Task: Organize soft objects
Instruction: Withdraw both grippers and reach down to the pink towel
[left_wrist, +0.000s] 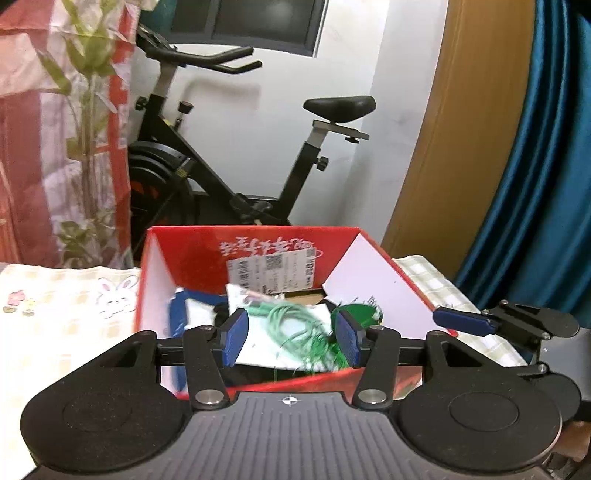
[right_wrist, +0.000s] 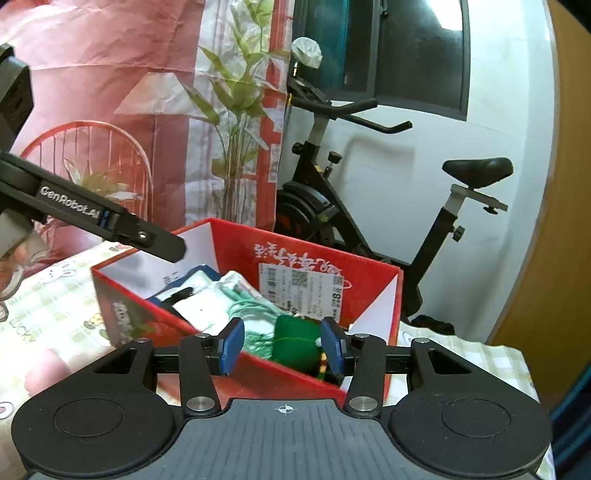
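Right now both grippers are hovering over an open red cardboard box with white inner walls, which is sitting on a checked tablecloth printed with cartoon rabbits. The left gripper is standing released, its blue-padded fingers spread apart with nothing between them, pointing down into the near side of the box. The right gripper is likewise hanging unclenched and empty above the box's near wall, and its blue fingertip is also showing at the right edge of the left wrist view.

Inside the box the soft things are lying piled together: a tangled bundle of pale green cord on a white packet, a dark green fabric piece just beside it toward the right, and a blue-edged packet against the left wall. The pile is somewhat blurred, so exactly what touches what is hard to tell.

Behind the box a black exercise bike is standing against a white wall, with a red-and-pink printed curtain hanging to its left.
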